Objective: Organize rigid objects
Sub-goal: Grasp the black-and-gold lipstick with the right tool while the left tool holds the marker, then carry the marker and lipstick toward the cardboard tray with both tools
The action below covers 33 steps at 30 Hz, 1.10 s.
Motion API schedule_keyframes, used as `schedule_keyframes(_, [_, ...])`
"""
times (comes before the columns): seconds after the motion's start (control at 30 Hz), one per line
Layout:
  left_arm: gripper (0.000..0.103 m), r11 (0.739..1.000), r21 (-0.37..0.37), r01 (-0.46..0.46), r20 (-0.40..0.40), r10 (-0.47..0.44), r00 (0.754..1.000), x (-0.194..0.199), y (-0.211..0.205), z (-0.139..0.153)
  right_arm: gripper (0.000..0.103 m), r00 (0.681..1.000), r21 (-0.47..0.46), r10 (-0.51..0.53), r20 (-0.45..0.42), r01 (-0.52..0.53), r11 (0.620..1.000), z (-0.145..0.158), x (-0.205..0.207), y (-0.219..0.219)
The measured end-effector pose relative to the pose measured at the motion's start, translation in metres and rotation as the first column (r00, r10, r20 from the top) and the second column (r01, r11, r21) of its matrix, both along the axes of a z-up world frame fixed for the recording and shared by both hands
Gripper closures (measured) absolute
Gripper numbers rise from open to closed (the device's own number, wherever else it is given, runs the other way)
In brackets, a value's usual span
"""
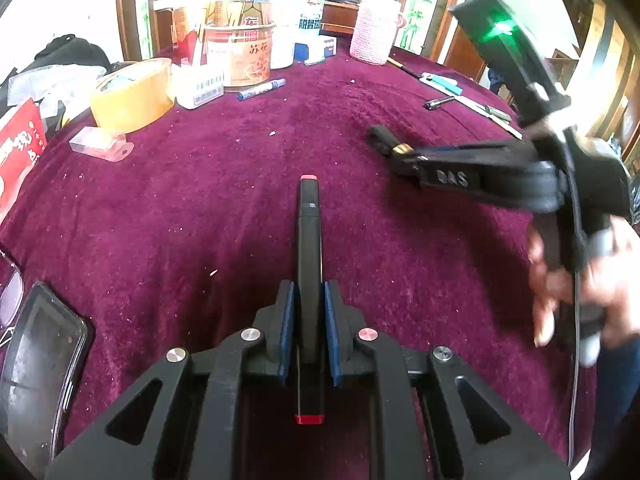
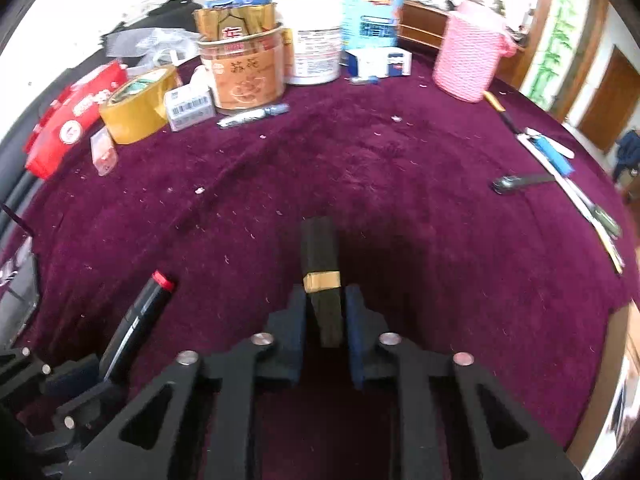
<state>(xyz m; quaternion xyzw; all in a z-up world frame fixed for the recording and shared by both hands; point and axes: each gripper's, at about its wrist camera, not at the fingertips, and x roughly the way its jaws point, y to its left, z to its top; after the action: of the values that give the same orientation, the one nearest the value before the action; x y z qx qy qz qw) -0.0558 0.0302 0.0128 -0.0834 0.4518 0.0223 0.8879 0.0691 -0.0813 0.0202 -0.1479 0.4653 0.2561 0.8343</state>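
Left tongs (image 1: 309,304) grasp a red-tipped black marker (image 1: 308,240); right tongs (image 2: 325,312) grasp a gold-banded black stick (image 2: 322,280) above the crumb-flecked maroon surface (image 2: 400,184).

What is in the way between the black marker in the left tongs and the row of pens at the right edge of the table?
The right tongs, holding a black stick with a gold band, hang between the marker and the row of pens. Otherwise only bare purple cloth shows.
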Motion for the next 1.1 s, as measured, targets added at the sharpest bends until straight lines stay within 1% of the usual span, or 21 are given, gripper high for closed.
schedule_keyframes(0.07, [0.091,1.0,-0.001,0.007,0.003,-0.007,1.0,0.0,-0.001,0.0,0.088,1.0,0.059,-0.022,-0.022,0.023,0.998,0.003,-0.012,-0.01])
schedule_keyframes(0.13, [0.091,0.999,-0.026,0.033,0.017,-0.033,0.999,-0.002,-0.002,0.002,0.088,0.998,0.105,-0.055,-0.029,0.058,0.993,0.005,-0.031,-0.023])
schedule_keyframes(0.23, [0.091,0.999,0.001,0.039,0.08,-0.039,0.996,-0.009,-0.006,0.01,0.088,0.997,0.186,-0.066,-0.046,0.074,0.98,0.009,-0.062,-0.044])
schedule_keyframes(0.3, [0.091,0.999,0.016,0.052,0.102,-0.053,0.993,-0.012,-0.012,0.014,0.088,0.997,0.23,-0.075,-0.025,0.079,0.97,0.012,-0.082,-0.058])
schedule_keyframes(0.37, [0.091,0.998,0.022,0.06,0.114,-0.062,0.992,-0.013,-0.016,0.016,0.088,0.996,0.25,-0.091,-0.002,0.089,0.964,0.013,-0.092,-0.069])
schedule_keyframes(0.43, [0.091,0.998,0.014,0.063,0.118,-0.064,0.991,-0.013,-0.02,0.018,0.088,0.994,0.276,-0.107,0.015,0.099,0.956,0.01,-0.097,-0.08])
schedule_keyframes(0.53, [0.091,0.998,0.033,0.063,0.126,-0.066,0.99,-0.012,-0.03,0.021,0.088,0.993,0.301,-0.119,0.003,0.113,0.947,0.006,-0.094,-0.088])
schedule_keyframes(0.67, [0.091,0.995,0.094,0.044,0.153,-0.059,0.987,-0.013,-0.046,0.029,0.088,0.992,0.333,-0.122,0.03,0.105,0.937,0.011,-0.095,-0.093])
schedule_keyframes(0.8, [0.091,0.986,0.164,0.013,0.18,-0.043,0.983,-0.015,-0.056,0.034,0.088,0.993,0.356,-0.117,0.03,0.099,0.929,0.013,-0.097,-0.096])
schedule_keyframes(0.93, [0.091,0.981,0.193,0.003,0.185,-0.039,0.982,-0.017,-0.06,0.034,0.088,0.994,0.38,-0.105,0.007,0.094,0.92,0.013,-0.097,-0.098])
schedule_keyframes(1.1, [0.091,0.976,0.219,-0.009,0.196,-0.035,0.98,-0.022,-0.061,0.036,0.088,0.994,0.388,-0.107,0.025,0.089,0.917,0.015,-0.099,-0.099])
